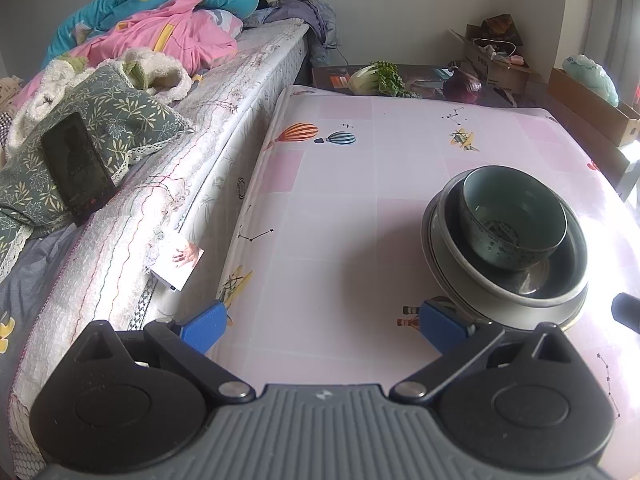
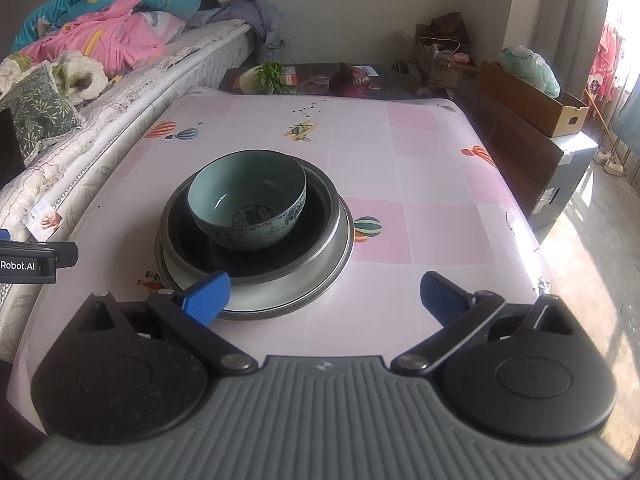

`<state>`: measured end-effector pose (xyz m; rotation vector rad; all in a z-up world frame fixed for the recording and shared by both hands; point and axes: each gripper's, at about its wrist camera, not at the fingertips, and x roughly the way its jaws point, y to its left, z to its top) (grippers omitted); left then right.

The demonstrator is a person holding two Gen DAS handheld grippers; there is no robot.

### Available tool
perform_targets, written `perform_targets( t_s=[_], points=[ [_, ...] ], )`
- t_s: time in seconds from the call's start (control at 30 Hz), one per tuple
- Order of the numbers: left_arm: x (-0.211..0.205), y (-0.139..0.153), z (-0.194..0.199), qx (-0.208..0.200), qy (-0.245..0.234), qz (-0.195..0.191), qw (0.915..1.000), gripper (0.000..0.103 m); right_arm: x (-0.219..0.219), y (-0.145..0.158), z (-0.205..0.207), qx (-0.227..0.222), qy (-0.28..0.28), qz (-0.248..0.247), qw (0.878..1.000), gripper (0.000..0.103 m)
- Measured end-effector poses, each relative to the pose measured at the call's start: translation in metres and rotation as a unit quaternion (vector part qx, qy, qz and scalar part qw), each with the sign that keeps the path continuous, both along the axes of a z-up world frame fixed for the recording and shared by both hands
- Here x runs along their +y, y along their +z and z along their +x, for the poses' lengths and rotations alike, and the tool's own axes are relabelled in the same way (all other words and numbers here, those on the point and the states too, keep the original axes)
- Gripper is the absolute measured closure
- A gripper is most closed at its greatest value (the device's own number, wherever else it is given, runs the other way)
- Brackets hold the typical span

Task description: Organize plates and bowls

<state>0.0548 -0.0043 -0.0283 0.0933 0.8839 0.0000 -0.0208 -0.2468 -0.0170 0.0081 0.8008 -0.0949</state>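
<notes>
Green-blue and shiny, the small bowl point(image 2: 247, 200) sits inside a bigger dark bowl point(image 2: 256, 256). The dark bowl sits on a grey plate point(image 2: 276, 300). So the three make one stack, near the middle of the table point(image 2: 400, 152). The table has a pink checked cloth with little balloons and planes on it.

The right gripper point(image 2: 325, 297) is just in front of the stack. Its two blue fingers point(image 2: 440, 298) are spread wide apart and hold nothing. Its left finger looks to be over the near edge of the plate.

The left gripper point(image 1: 324, 326) is on the left side of the stack, and its blue fingers point(image 1: 204, 326) are wide apart too, with nothing between them. Its right finger is next to the rim of the plate point(image 1: 440, 276); I cannot tell if it touches.

At the far end of the table lie a leafy green vegetable point(image 2: 268, 76) and a purple cabbage point(image 2: 350, 78). A bed point(image 1: 224, 92) with a pink blanket point(image 1: 168, 36) runs along the left side. Brown boxes point(image 2: 532, 98) stand on the right.
</notes>
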Motion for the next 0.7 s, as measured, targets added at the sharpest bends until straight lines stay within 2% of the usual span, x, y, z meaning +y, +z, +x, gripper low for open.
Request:
perform_targets(
  t_s=[0.7],
  points=[
    [0.0008,-0.0002,-0.0006,0.001,0.000,0.000,1.0000,0.000,0.0027,0.0000,-0.0007,0.000,0.003,0.000,1.000,0.001]
  ],
)
